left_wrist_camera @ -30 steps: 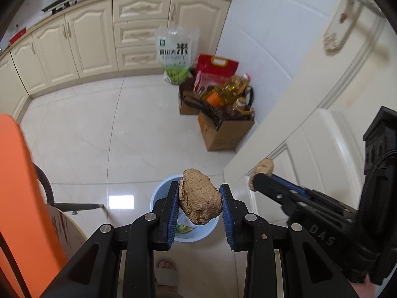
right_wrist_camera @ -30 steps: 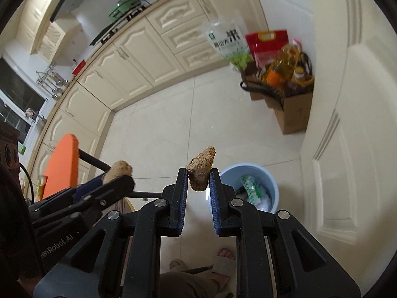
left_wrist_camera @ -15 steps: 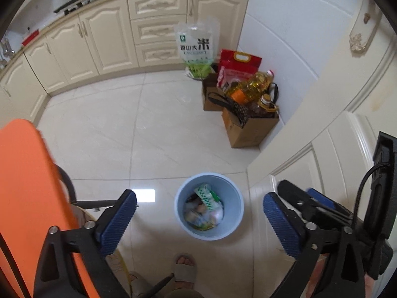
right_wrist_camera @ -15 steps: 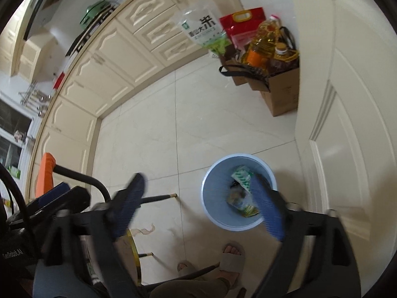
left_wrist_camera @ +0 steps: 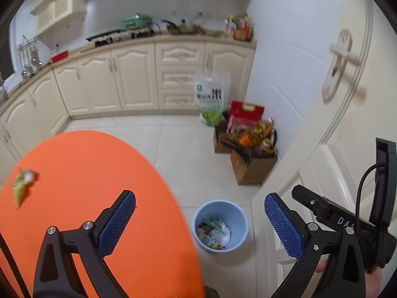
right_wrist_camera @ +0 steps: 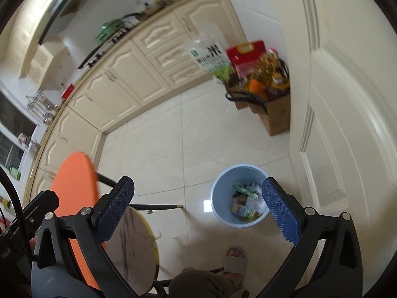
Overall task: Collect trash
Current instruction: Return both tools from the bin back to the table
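Note:
A light blue trash bin [left_wrist_camera: 220, 226] [right_wrist_camera: 239, 195] stands on the tiled floor by the door, holding wrappers and cartons. My left gripper [left_wrist_camera: 199, 219] is wide open and empty above the edge of the round orange table [left_wrist_camera: 99, 198]. A green crumpled wrapper [left_wrist_camera: 21, 185] lies on that table at the far left. My right gripper [right_wrist_camera: 197, 203] is also wide open and empty, high above the floor with the bin between its blue pads [right_wrist_camera: 281, 211]. The right gripper's body [left_wrist_camera: 342, 221] shows at the right in the left wrist view.
A cream door [right_wrist_camera: 347, 99] stands close on the right. Cardboard boxes with oil bottles and bags [left_wrist_camera: 248, 146] sit by the wall. A round stool [right_wrist_camera: 134, 248] stands below the table. A person's sandalled foot [right_wrist_camera: 235, 260] is near the bin. Kitchen cabinets [left_wrist_camera: 124, 82] line the back.
Both grippers opened and let go of the brown lumps they held over the bin. Both hands then rose, the left swinging over the orange table.

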`<move>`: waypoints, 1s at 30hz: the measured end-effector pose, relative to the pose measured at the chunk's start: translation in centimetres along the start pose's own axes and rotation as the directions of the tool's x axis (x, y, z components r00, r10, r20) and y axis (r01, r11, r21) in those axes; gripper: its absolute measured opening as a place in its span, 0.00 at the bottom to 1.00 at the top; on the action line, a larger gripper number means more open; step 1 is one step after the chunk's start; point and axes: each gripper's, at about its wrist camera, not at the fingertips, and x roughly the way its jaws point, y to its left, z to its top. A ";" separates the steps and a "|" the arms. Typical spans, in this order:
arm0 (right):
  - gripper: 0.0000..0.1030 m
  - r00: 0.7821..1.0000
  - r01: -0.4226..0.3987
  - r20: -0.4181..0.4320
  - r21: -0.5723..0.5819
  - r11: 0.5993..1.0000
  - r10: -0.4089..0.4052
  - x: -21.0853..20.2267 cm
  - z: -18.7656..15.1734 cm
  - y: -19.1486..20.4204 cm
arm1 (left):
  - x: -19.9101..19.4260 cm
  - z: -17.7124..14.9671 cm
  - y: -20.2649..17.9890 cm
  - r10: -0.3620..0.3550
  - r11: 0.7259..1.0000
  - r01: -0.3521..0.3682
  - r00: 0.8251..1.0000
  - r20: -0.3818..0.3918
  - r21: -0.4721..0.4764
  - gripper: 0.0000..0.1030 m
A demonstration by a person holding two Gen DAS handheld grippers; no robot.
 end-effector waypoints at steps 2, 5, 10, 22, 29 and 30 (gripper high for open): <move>1.00 1.000 -0.013 0.026 -0.037 0.999 0.014 -1.7 -0.5 2.6 | -2.9 -1.3 1.6 0.002 1.000 -0.002 0.999 0.039 -0.020 0.99; 1.00 0.997 -0.030 0.065 -0.107 0.994 0.037 -4.4 -1.4 6.9 | -7.0 -3.4 4.0 0.022 0.999 -0.018 0.995 0.096 -0.046 0.99; 1.00 0.990 -0.067 0.104 -0.212 0.975 0.090 -7.7 -3.6 14.3 | -12.7 -7.3 7.4 0.073 0.994 -0.057 0.982 0.173 -0.094 0.99; 1.00 0.967 -0.093 0.164 -0.494 0.864 0.197 -13.1 -11.1 30.4 | -23.7 -17.7 15.8 0.244 0.942 -0.160 0.930 0.276 -0.294 0.99; 1.00 0.957 -0.122 0.146 -0.583 0.803 0.252 -14.0 -14.8 35.9 | -27.4 -23.4 16.5 0.312 0.909 -0.192 0.903 0.296 -0.370 0.99; 1.00 0.956 -0.125 0.144 -0.590 0.798 0.256 -14.0 -15.1 36.1 | -27.8 -24.1 16.3 0.319 0.906 -0.196 0.900 0.298 -0.376 0.99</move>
